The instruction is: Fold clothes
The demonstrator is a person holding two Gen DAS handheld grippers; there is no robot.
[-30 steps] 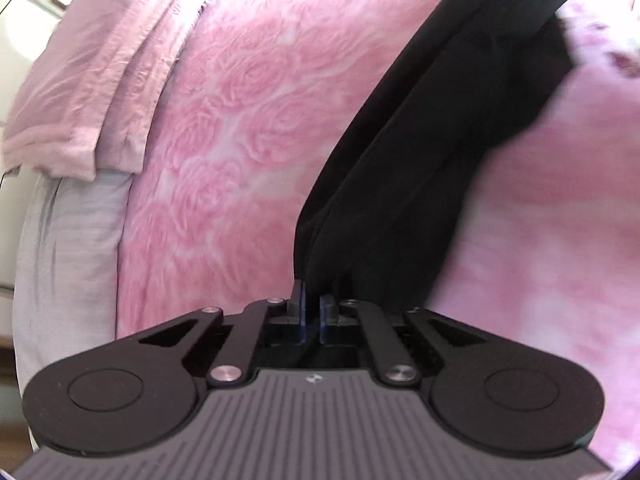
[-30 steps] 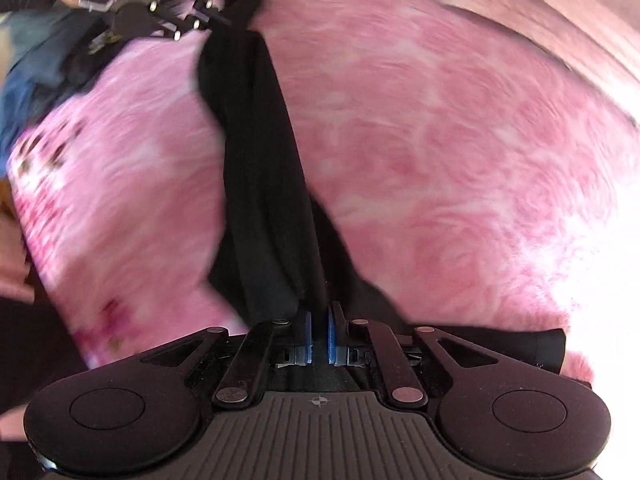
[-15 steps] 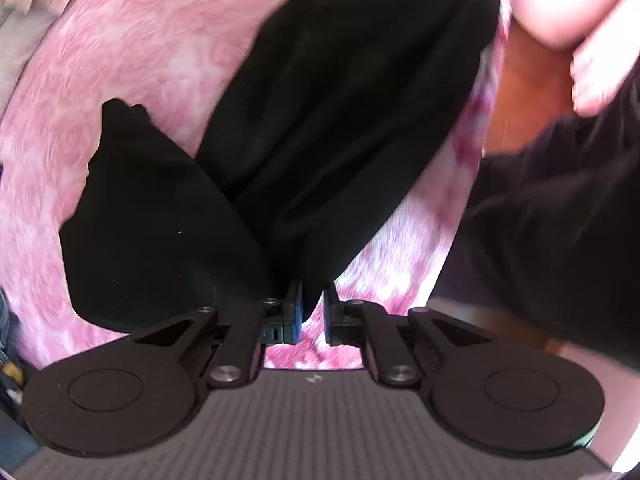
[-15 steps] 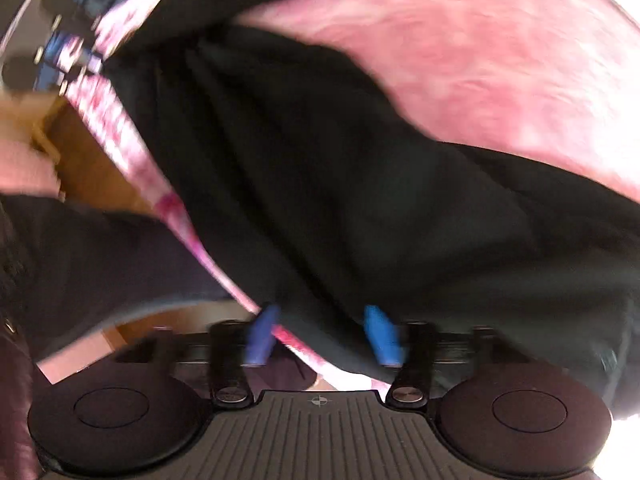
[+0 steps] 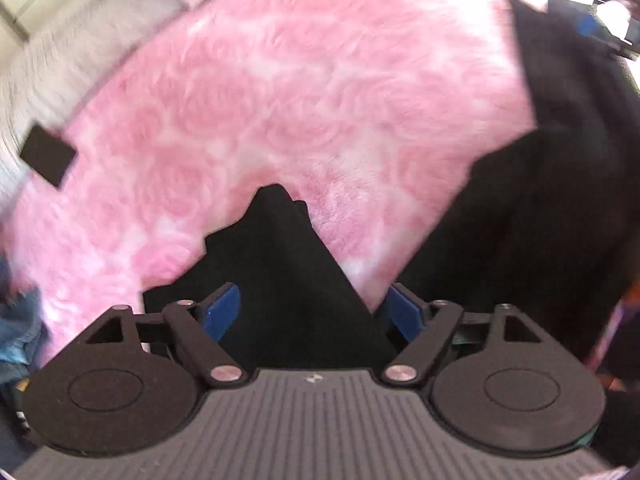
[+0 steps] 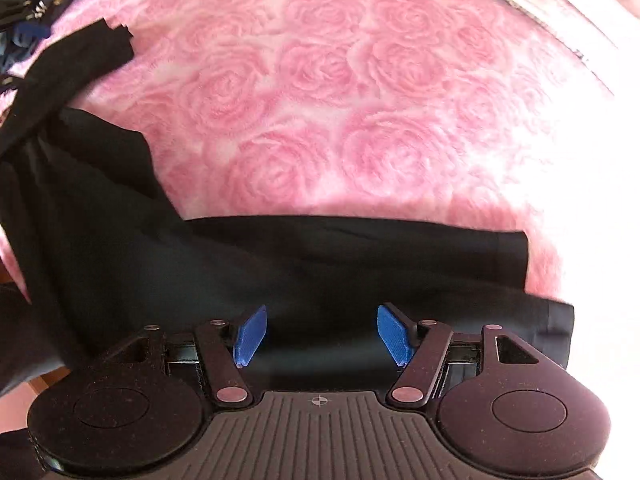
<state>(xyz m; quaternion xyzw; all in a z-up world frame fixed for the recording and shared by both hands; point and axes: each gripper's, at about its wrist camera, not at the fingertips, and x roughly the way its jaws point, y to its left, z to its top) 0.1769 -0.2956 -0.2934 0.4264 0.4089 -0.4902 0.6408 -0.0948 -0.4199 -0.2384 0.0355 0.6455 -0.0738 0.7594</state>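
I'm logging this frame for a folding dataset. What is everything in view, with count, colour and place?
black garment: one, black, spread flat on the blanket, under both grippers
blanket: one, pink with a rose pattern, covering the surface
flat dark rectangle: one, black, at the blanket's left edge in the left wrist view; what it is cannot be told
blue fabric: one heap, blue, at the left edge of the left wrist view
left hand-held gripper: one, black with blue pads, open over the garment
right hand-held gripper: one, black with blue pads, open over the garment
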